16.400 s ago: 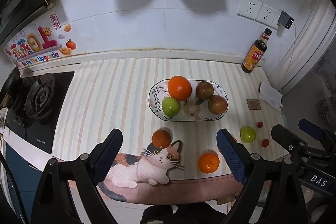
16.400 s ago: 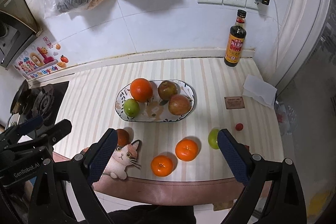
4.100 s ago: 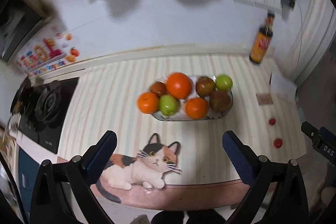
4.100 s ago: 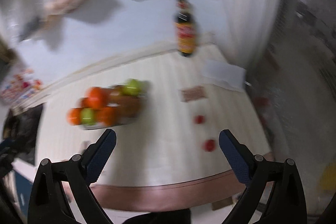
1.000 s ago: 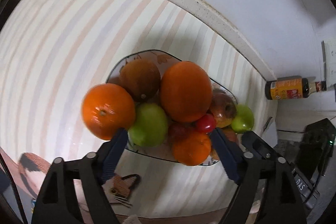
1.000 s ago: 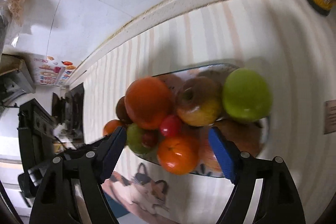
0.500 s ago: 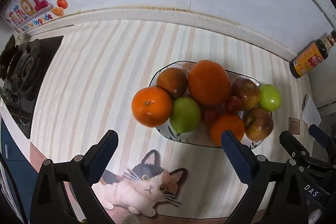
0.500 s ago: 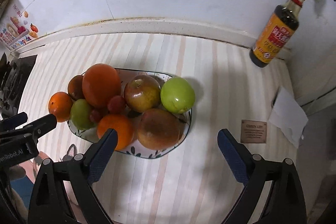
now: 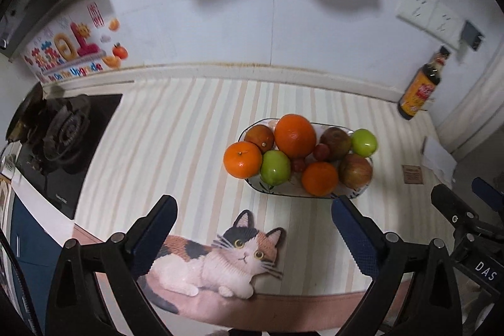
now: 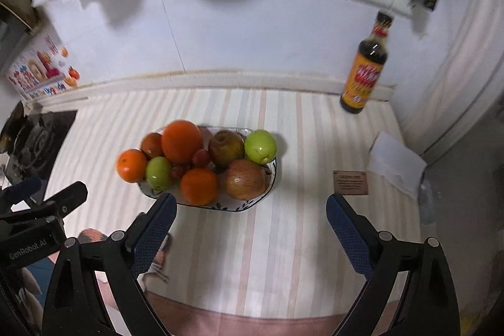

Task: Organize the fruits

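Nearest the lens, the left tool [image 9: 252, 229] filled the bottom of the left view with its fingers spread wide and nothing between them, hanging over the cat mat [image 9: 217, 260] at the desk's front edge. The right tool [image 10: 250, 224] sat the same way at the bottom of the right view, fingers apart and empty, above bare striped desk [image 10: 283, 241]. Neither touched any fruit, which I judged to fit a task at or near its end: both held off from the work rather than reaching in.

Just beyond the fingers, in the middle of each frame, stood the plate [image 9: 334, 196], heaped full. A mandarin [image 9: 242, 159] perched at its left end, overhanging the rim (a likely roller if the plate were nudged). Beside it lay a green apple [image 9: 275, 167], with another orange [image 9: 319, 178] and a red apple [image 9: 356, 170] along the near edge. The big orange [image 9: 294, 136] topped the pile, propped by its neighbours, and two cherry tomatoes [image 9: 321, 151] were wedged in the gaps, probably because small round things stay put there. No loose fruit showed on the desk.

Farther back, a small card [image 10: 350, 182] and a paper [image 10: 397, 162] lay at right. A sauce bottle [image 10: 365, 74] stood against the wall at upper right, and the stove [image 9: 63, 128] sat at the left edge.
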{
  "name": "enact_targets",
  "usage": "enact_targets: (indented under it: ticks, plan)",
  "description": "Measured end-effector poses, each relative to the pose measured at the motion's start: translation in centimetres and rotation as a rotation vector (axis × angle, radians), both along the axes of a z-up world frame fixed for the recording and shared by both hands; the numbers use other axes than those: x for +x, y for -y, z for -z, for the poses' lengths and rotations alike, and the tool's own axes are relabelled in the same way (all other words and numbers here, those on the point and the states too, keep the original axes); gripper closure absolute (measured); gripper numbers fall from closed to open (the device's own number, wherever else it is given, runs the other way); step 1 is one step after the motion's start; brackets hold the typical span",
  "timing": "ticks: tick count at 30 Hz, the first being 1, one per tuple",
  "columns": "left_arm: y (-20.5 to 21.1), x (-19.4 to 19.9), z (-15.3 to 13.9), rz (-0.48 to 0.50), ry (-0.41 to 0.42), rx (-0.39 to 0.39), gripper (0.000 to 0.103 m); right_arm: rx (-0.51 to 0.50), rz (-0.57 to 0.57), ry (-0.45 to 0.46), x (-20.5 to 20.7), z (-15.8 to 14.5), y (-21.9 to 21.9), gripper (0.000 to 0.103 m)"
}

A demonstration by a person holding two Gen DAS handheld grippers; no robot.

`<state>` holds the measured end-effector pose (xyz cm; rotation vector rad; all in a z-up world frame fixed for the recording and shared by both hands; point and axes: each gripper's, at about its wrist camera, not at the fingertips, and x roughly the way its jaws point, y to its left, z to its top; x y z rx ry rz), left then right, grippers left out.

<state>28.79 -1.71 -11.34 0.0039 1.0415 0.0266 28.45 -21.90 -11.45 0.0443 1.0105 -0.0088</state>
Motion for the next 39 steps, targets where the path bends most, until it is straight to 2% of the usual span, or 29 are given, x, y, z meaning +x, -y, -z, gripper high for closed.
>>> enact_targets:
  ticks: [8, 12, 20, 29, 39]
  plan:
    - [-1.5, -7.4, -5.6, 0.041, 0.124, -0.015, 0.003, -0.001, 0.032, 0.106, -9.0, -5.7, -1.6, 0.005]
    - [-2.5, -10.7, -7.4, 0.058, 0.160, -0.041, 0.003, -0.007, 0.048, 0.149, -13.4, -8.1, -2.4, 0.005]
    - [-3.3, -16.8, -9.8, 0.103, 0.213, -0.027, 0.003, 0.000, 0.077, 0.213, -21.4, -11.8, -3.7, 0.005]
    - [-2.8, -21.1, -11.0, 0.097, 0.255, -0.032, 0.003, -0.007, 0.064, 0.271, -26.6, -14.4, -4.1, 0.003]
    - [-1.8, -23.2, -11.1, 0.088, 0.261, -0.033, 0.003, 0.013, 0.026, 0.270, -28.3, -15.1, -3.0, 0.003]
